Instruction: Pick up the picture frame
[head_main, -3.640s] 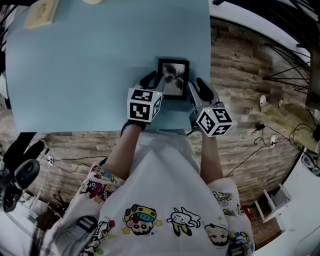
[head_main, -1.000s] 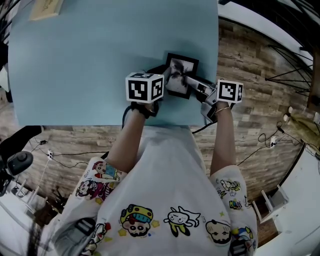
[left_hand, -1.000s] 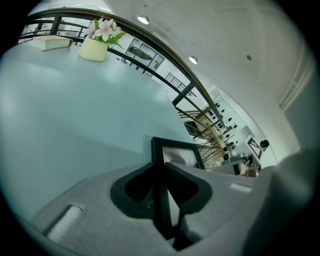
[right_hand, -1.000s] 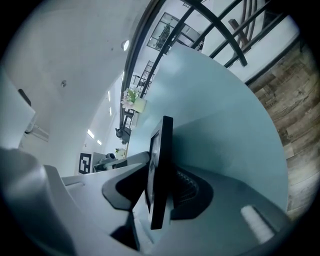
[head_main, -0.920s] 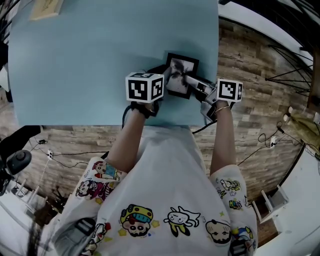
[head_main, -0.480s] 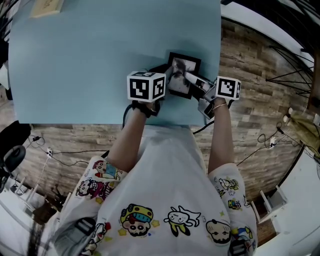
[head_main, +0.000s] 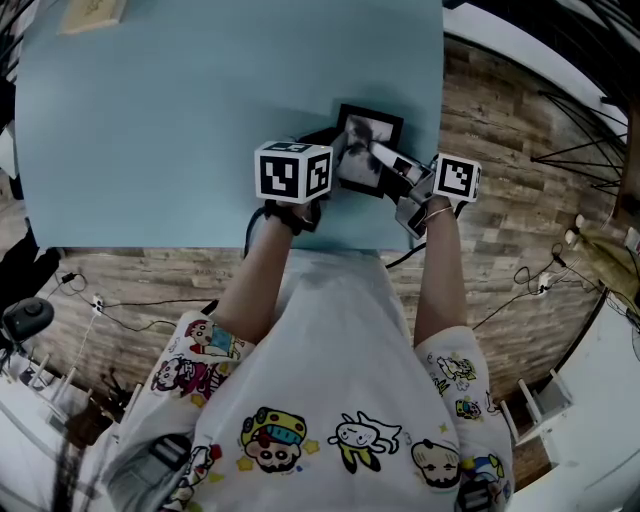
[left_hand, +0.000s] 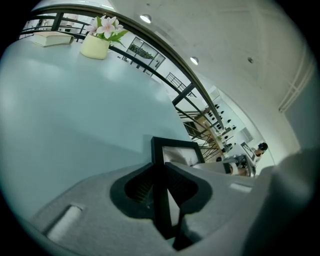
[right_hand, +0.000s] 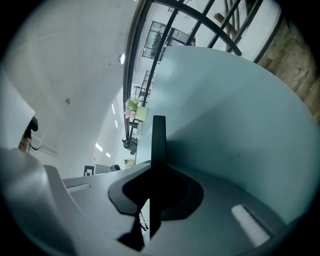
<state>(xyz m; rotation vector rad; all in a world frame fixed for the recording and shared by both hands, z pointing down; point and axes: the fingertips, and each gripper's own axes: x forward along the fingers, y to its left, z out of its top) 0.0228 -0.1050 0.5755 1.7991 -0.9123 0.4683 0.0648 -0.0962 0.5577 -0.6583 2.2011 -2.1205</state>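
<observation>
Since the picture frame (head_main: 367, 150) sits between the two grippers, near the right edge of the light-blue worktop (head_main: 180, 120) and close to its near side, the lift will depend on how each gripper meets its own edge of the frame. In the head view the frame's long axis runs from near to far, with a slight tilt. The left gripper (head_main: 330, 160) reaches in from the near left and is clamped on the frame's left side. Its own view shows the black moulding running straight between the pads and away from the camera, with the pale picture showing beyond. The right gripper (head_main: 386, 166) comes in from the right at a low slant. Its jaws have just been closing, and its own view shows the frame edge-on as a thin dark bar standing between them, with the pads drawn in against it, so I judge that it grips too. Both hands are about equally near, one at each long edge and opposite each other. Whether the frame's underside has left the worktop I cannot tell from these views. As a judgement, the next move is a straight rise with both grippers together. If one leads, the frame may twist or slip in the narrower right-hand hold.
</observation>
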